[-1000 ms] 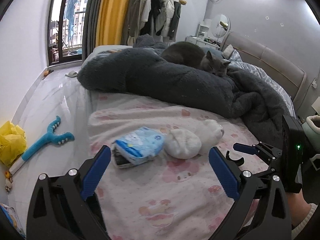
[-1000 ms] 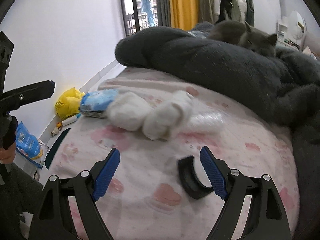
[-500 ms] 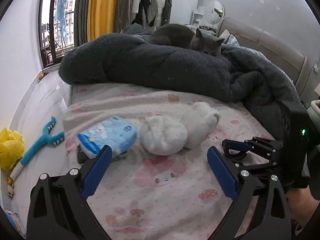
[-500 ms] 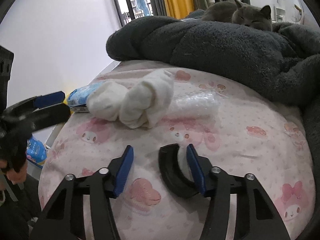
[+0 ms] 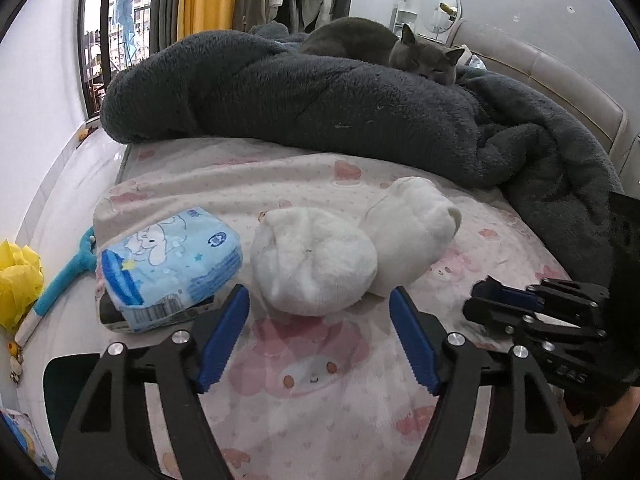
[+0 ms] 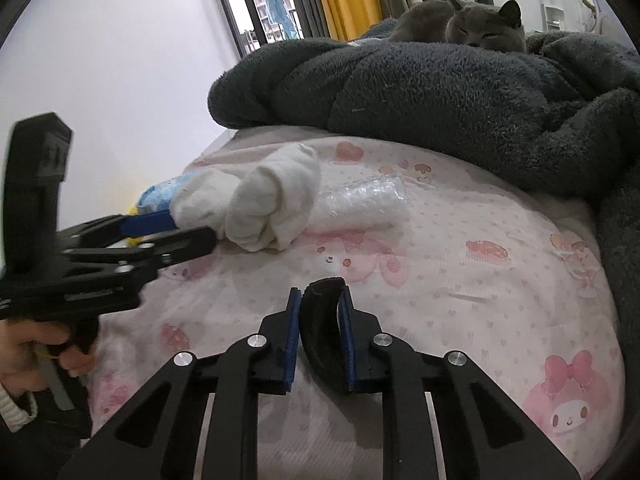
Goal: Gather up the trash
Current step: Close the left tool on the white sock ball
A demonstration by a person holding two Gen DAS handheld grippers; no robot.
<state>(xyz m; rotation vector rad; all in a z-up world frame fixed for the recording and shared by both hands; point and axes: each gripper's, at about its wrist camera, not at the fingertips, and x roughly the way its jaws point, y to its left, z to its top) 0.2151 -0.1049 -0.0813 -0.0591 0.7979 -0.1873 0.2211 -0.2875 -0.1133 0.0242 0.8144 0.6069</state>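
Note:
Two white rolled sock bundles (image 5: 316,264) lie on the pink patterned bed sheet (image 5: 312,380), with a blue tissue pack (image 5: 168,268) to their left. My left gripper (image 5: 320,320) is open just in front of the nearer bundle. My right gripper (image 6: 319,320) is shut on a curved black plastic piece (image 6: 320,304) on the sheet. A clear plastic wrapper (image 6: 364,204) lies behind the socks (image 6: 276,200) in the right wrist view. The left gripper (image 6: 172,228) shows there too, at the socks.
A dark grey fleece blanket (image 5: 360,104) is heaped across the bed with a grey cat (image 5: 424,56) on it. A yellow bag (image 5: 18,276) and a teal toy (image 5: 64,276) lie on the floor at left. A headboard (image 5: 560,92) stands at the right.
My right gripper has closed on the black plastic piece. My left gripper has moved forward to the sock bundles and narrowed its opening.

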